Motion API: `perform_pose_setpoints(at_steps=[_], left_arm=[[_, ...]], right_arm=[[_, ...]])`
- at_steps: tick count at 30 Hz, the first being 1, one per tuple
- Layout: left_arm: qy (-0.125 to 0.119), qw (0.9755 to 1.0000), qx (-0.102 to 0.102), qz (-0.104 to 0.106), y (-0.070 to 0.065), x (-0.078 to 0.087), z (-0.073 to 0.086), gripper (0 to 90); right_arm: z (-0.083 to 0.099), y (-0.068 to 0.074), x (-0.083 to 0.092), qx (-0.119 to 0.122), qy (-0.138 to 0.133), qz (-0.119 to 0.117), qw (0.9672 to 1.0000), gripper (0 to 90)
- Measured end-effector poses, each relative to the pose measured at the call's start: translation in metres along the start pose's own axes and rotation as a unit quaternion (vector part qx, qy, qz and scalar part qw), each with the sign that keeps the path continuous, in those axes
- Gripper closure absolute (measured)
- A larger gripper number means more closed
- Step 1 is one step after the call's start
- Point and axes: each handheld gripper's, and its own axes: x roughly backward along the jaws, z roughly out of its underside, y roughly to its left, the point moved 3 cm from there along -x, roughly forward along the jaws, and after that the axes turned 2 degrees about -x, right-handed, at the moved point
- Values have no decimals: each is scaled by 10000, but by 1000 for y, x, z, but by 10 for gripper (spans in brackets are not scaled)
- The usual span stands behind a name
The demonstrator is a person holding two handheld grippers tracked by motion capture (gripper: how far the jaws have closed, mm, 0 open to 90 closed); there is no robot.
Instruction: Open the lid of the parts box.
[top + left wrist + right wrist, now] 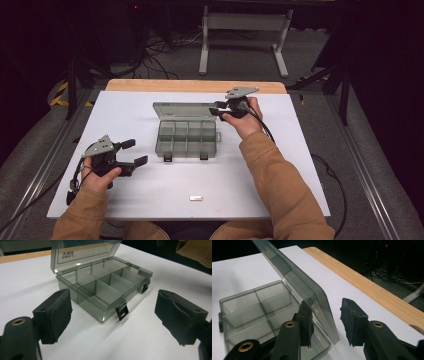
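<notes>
Smoky-grey clear plastic compartment box (186, 137) sits mid-table, lid (294, 282) propped between right hand-held gripper (325, 320) jaws, ungripped; lid could drop shut. Left hand-held gripper (112, 315) is held wide, empty, near the table's left edge.

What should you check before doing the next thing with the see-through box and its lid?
1. Lid up: ok, it stands open above the box.
2. Right gripper at the lid: ok, its jaws straddle the lid's corner, one on each side; whether the pads press it, cannot tell.
3. Left gripper free: ok, jaws wide apart with nothing between them, beside the box.
4. Compartments empty: ok, nothing lies in those that show.
5. Latches undone: ok, both hang loose at the front.
6. Small white piece ready: ok, it lies alone near the table's front edge.
</notes>
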Motion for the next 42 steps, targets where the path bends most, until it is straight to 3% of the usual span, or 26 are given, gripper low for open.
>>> perform_pose_setpoints(at_steps=[2,6,19,31,42], left_arm=[[24,10000,-77,-46,0,0,0,140],[-15,10000,4,-91,1,-2,0,132],[-2,9996,-174,-215,-2,0,1,101],[-17,9998,-94,-201,-2,-1,2,103],[11,9996,-168,-208,-1,0,2,109]], right_arm=[[0,-3,-3,-74,-34,58,10000,614],[0,-9,-9,-262,-56,125,9996,619],[2,-21,-29,-383,92,242,9989,613],[9,-27,-44,-465,215,317,9982,614],[18,-31,-56,-580,267,361,9973,555]])
